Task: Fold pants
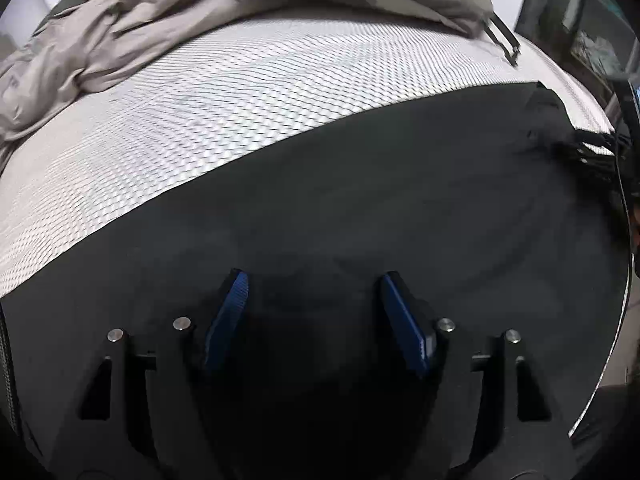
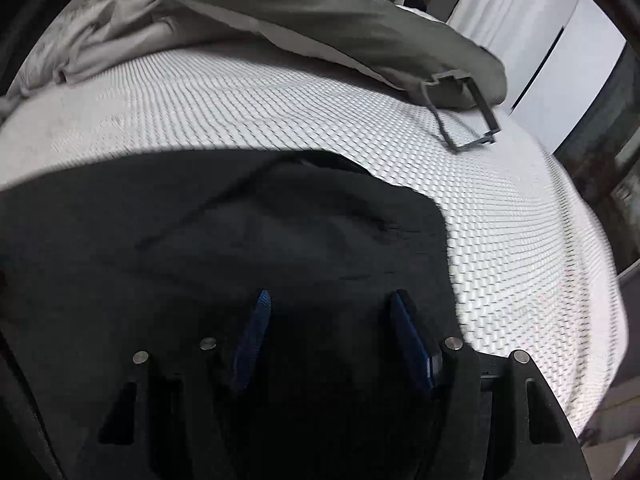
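Black pants [image 1: 380, 200] lie spread flat on a white textured mattress [image 1: 220, 100]. In the right wrist view the pants [image 2: 240, 240] end at a curved edge on the right, with a dark seam line across them. My left gripper [image 1: 314, 280] is open and empty, low over the black fabric, with blue pads [image 1: 228, 316] apart. My right gripper [image 2: 328, 298] is open and empty, also low over the pants near their right edge, blue pads [image 2: 254, 336] apart.
A rumpled grey-beige duvet [image 1: 120, 28] is piled along the far side of the mattress [image 2: 480, 220]. A grey rectangular frame [image 2: 464, 116] lies by the duvet's corner. The mattress edge drops off at the right [image 2: 600, 320]. White wall panels and dark furniture stand beyond.
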